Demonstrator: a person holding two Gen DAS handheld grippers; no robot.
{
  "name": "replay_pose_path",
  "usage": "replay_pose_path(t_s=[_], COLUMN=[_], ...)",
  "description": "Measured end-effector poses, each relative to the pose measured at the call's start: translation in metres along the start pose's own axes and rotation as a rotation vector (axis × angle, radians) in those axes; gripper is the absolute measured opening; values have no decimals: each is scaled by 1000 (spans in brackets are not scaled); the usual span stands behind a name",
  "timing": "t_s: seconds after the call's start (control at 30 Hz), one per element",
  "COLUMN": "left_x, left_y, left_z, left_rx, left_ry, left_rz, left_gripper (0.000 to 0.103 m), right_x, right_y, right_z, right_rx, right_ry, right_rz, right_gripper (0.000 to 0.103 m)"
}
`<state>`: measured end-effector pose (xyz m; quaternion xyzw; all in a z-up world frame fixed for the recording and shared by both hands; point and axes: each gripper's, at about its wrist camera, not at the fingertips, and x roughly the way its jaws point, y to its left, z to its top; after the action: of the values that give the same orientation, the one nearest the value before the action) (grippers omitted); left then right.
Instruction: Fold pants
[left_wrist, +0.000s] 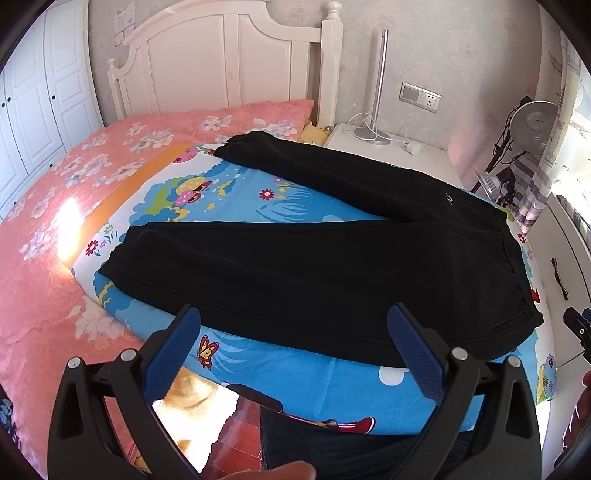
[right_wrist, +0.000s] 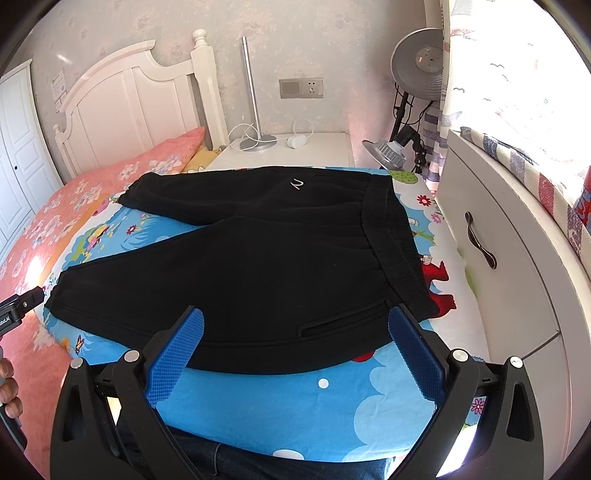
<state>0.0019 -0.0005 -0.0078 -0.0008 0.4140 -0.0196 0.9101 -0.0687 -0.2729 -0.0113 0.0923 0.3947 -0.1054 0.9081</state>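
**A:** What is shown on the bed?

**B:** A pair of black pants (left_wrist: 314, 266) is laid flat on a blue cartoon-print blanket (left_wrist: 295, 384), which is spread over a pink floral quilt (left_wrist: 48, 229). The two legs are splayed apart in a V, with the cuffs pointed toward the quilt side and the waistband (right_wrist: 391, 240) turned toward a white drawer unit (right_wrist: 498, 236).

**A:** How are the tongs held?

**B:** The left gripper (left_wrist: 293, 343) is held wide open above the near leg, and nothing is grasped. The right gripper (right_wrist: 295, 339) is likewise spread open, just over the hip pocket near the waistband. No cloth is seen between the blue pads (right_wrist: 177, 354).

**A:** How much of the folding is done?

**B:** None, it is judged. No crease or overlap is visible; the legs are yet to be brought together, and the length is yet to be doubled over.
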Motion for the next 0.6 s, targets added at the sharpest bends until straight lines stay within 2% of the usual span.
replay_pose_path(t_s=[0.6], left_x=[-1], left_y=[-4], left_z=[0], left_rx=[8], left_ry=[1], left_rz=[-9], left_gripper=[101], right_x=[-1], right_y=[-1], right_z=[0], right_rx=[2], right_ry=[-1], right_rz=[-1], right_gripper=[97])
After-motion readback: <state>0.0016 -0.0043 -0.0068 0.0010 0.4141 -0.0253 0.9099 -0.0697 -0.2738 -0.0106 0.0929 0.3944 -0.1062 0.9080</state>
